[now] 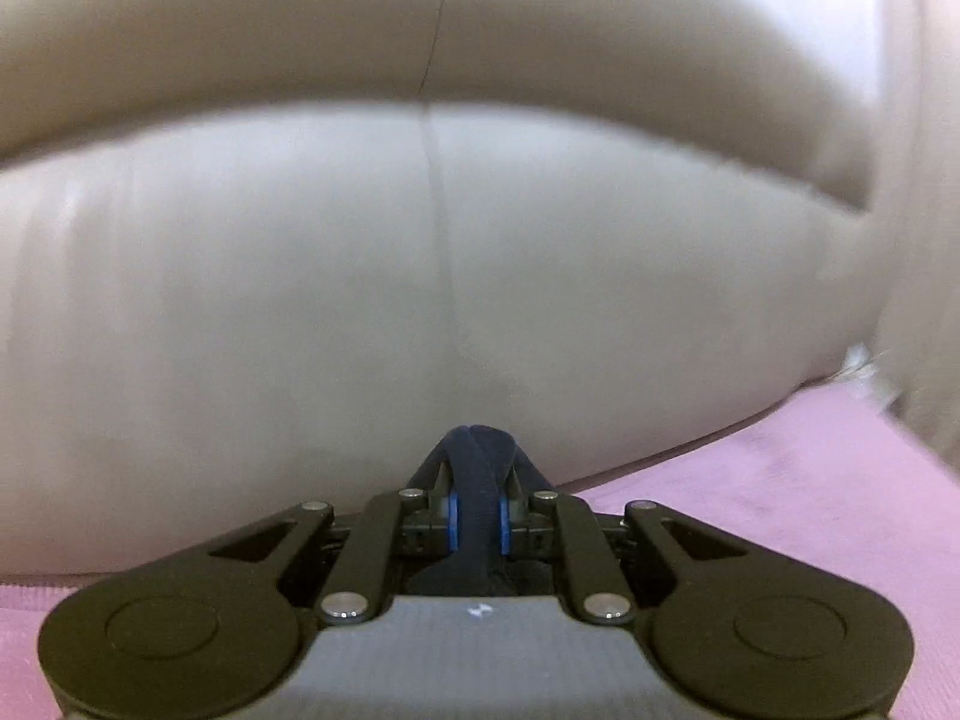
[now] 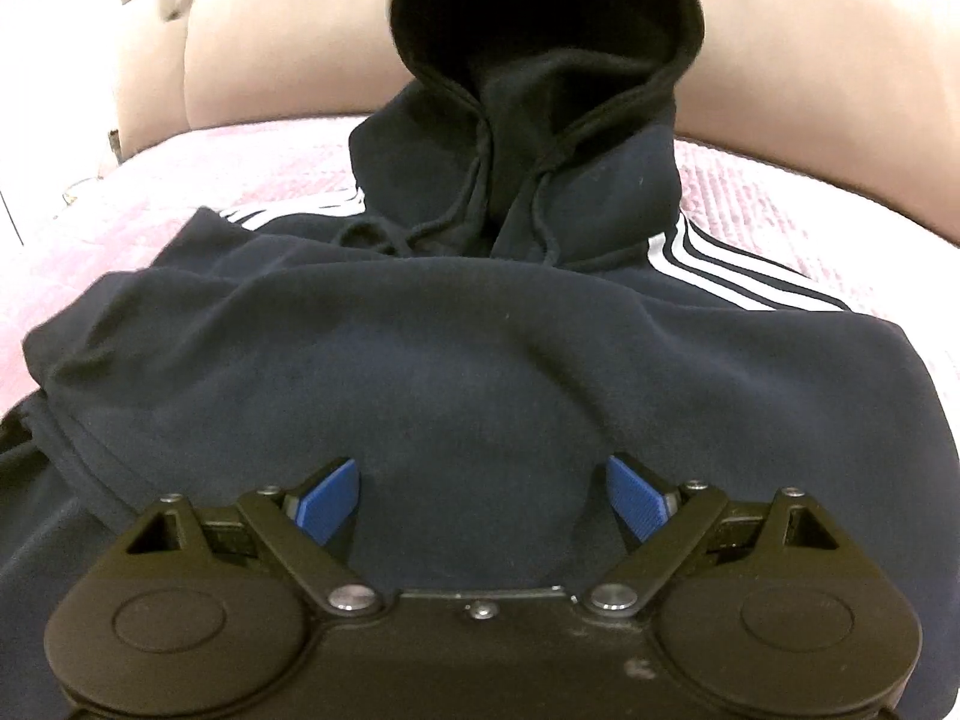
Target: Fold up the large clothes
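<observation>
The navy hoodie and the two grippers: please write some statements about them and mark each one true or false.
1. The left gripper is shut on a fold of navy fabric. True.
2. The right gripper is shut. False: its jaws stand open above the navy hoodie.
3. The hood leans up against the beige headboard. True.
4. The hoodie has red stripes. False: the stripes are white.
5. The hoodie lies on a green cover. False: the bed cover is pink.

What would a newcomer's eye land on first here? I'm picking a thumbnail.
The navy hoodie sprawled on the pink bedspread, its dark hood propped against the beige headboard, white sleeve stripes flashing. Then the left gripper pinching navy fabric, while the right gripper gapes open.
</observation>
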Demonstrator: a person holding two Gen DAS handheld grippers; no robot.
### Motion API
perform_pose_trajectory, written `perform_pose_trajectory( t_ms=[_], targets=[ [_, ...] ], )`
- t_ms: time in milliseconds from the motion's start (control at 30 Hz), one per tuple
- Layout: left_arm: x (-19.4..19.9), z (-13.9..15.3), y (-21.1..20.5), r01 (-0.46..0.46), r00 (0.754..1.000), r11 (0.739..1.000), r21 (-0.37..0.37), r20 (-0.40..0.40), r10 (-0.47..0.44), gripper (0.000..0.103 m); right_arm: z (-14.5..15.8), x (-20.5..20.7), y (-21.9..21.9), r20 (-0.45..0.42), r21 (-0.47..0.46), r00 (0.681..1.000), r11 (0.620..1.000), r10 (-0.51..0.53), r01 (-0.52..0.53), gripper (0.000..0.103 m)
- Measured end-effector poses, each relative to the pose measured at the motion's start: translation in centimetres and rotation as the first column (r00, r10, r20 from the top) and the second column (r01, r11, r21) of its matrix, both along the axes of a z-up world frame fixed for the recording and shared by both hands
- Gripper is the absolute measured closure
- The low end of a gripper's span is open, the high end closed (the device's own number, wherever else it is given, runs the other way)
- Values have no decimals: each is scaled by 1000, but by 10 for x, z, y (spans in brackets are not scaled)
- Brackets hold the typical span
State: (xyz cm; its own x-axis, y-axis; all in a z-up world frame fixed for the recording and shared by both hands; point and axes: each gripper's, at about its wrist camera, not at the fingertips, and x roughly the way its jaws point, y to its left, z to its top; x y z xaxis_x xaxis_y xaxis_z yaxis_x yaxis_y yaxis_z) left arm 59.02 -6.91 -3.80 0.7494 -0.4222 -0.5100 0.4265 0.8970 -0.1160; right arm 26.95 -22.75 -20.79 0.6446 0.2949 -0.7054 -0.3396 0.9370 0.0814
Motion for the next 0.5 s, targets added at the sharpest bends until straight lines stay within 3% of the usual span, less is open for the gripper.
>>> perform_pose_trajectory(
  t_ms=[100,267,400,467,500],
  targets=[
    [-62,23,18,53,997,998,-22,57,-52,90,7,-5,-7,10,24,1000,1000,-16,16,5],
    [-169,33,37,94,988,995,-30,129,-89,88,44,-37,-51,72,132,983,978,-170,160,5],
    [-245,11,53,103,988,994,-26,115,-99,84,67,-60,-94,46,223,964,943,-263,247,3],
    [-282,-12,65,121,990,992,-23,81,-119,78,73,-70,-111,16,269,953,919,-302,287,2],
    [-301,-26,67,138,989,990,-15,52,-137,70,74,-73,-117,-4,293,951,908,-311,298,2]
  ],
)
